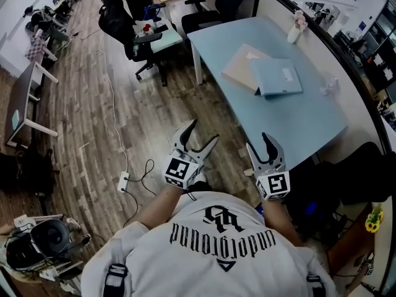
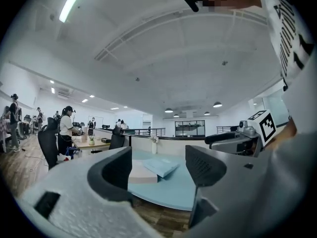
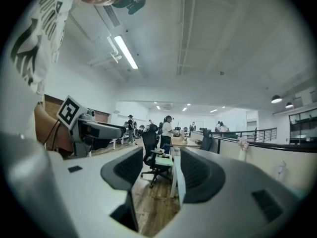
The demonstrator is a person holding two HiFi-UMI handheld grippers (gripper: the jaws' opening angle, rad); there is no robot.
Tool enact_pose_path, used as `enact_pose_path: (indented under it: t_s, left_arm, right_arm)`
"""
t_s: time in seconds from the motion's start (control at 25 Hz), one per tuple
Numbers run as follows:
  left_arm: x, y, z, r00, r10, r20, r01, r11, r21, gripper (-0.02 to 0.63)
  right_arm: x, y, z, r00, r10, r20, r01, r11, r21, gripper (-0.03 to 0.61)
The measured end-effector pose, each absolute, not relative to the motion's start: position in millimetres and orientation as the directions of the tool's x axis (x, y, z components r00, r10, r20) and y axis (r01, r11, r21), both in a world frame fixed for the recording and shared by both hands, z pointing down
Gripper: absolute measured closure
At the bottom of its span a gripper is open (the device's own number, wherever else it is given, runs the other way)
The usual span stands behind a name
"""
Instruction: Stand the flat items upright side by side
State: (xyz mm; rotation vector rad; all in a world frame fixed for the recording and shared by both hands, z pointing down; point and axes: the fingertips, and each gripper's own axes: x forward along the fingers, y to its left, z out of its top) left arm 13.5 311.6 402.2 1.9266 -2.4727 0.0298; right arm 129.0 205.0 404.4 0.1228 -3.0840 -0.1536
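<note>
Two flat items lie on the light blue table (image 1: pixel 309 122): a tan one (image 1: pixel 241 67) and a blue one (image 1: pixel 276 77) that partly overlaps it. Both lie flat. My left gripper (image 1: pixel 204 132) hovers over the wooden floor short of the table's near edge, open and empty. My right gripper (image 1: pixel 260 144) is beside it at the table's near edge, also open and empty. In the left gripper view the tan item (image 2: pixel 141 175) and the blue item (image 2: pixel 161 166) show far off between the open jaws. The right gripper view looks past the table's edge (image 3: pixel 177 182) towards an office chair (image 3: pixel 154 160).
A small white vase with flowers (image 1: pixel 296 30) stands at the table's far end by the partition (image 1: pixel 346 60). A crumpled clear object (image 1: pixel 330 85) lies right of the blue item. Black office chairs (image 1: pixel 133 17) stand left of the table. A power strip with cable (image 1: pixel 124 181) lies on the floor.
</note>
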Motion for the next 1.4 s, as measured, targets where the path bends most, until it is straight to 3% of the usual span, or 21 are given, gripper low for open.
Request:
enact_pose_path:
  t_s: [0.56,0.92,1.4]
  left_arm:
    - [-95.9,300.0,408.7,-0.175,-0.983,0.054,-0.985,0.175,0.001,0.268]
    - [-111.7,222.6,417.3,-0.103,-0.992,0.075,-0.995,0.104,0.002,0.268]
    - [-91.7,41.4,409.9,0.066,-0.996,0.061,-0.997,-0.068,-0.04,0.27]
  right_arm:
    - [27.9,209.8,414.5,-0.988,-0.124,0.087,-0.116,0.989,0.091,0.341]
    - [18.5,140.0,428.4,-0.979,-0.177,0.102,-0.173,0.984,0.052,0.344]
    - [38.5,-13.5,422.0,-0.953,-0.294,0.075,-0.291,0.956,0.05,0.344]
